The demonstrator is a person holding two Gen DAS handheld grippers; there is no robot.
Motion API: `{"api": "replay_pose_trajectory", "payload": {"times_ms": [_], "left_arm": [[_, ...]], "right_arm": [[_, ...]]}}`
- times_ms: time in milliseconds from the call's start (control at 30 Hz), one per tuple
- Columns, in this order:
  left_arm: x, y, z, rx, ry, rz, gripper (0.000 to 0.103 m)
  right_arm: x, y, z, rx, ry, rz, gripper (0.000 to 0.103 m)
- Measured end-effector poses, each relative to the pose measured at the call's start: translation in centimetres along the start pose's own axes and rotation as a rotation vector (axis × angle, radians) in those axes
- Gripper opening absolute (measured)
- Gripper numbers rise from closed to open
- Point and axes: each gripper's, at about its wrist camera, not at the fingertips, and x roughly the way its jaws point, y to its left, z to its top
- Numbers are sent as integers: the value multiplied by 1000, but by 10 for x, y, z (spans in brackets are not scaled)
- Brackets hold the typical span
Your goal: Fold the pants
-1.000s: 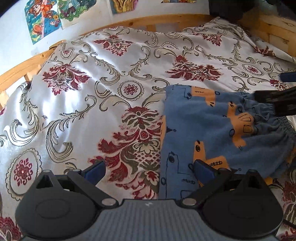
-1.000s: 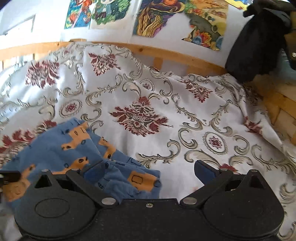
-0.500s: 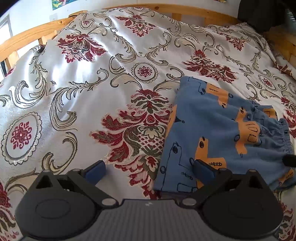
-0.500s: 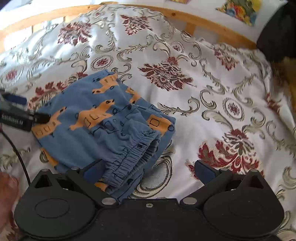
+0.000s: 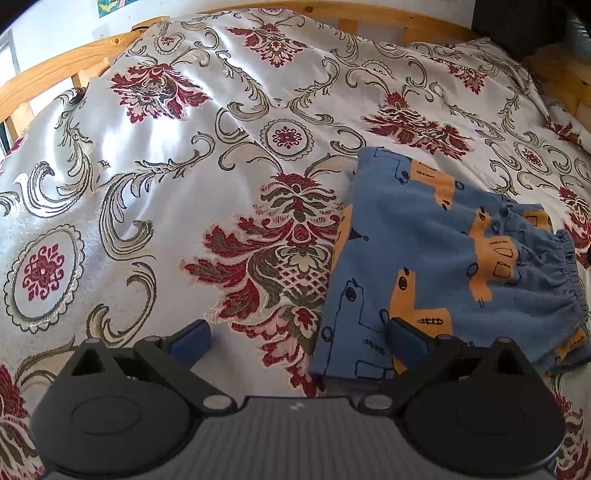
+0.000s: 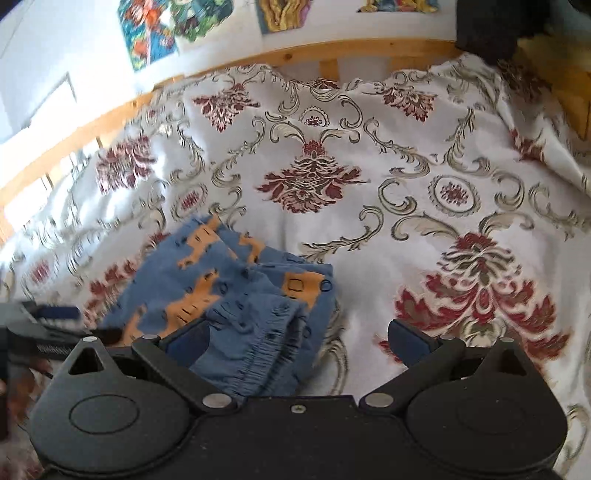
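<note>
Blue pants (image 5: 443,258) with orange vehicle prints lie folded into a compact block on the flowered bedspread (image 5: 184,184). Their elastic waistband faces right in the left wrist view. My left gripper (image 5: 297,338) hovers open near the pants' near-left corner, holding nothing. In the right wrist view the pants (image 6: 229,295) lie lower left, waistband toward the camera. My right gripper (image 6: 297,338) is open above the waistband side, empty. The left gripper (image 6: 55,321) shows at the left edge of that view.
A wooden bed rail (image 6: 258,55) runs along the far side, with colourful posters (image 6: 155,33) on the wall behind. A dark garment (image 6: 491,26) hangs at the top right corner. Wooden frame pieces (image 5: 561,77) stand at the right.
Both grippers have drawn back and up from the pants, staying open. The right view has swung up toward the wall. The pants lie unmoved.
</note>
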Motion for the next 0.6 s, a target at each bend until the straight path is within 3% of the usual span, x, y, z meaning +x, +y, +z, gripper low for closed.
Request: {"api": "replay_pose_trajectory", "payload": {"times_ms": [600], "left_arm": [[-5, 8, 17, 58, 100, -35, 103]], "right_arm": [[23, -8, -11, 95, 70, 51, 102]]}}
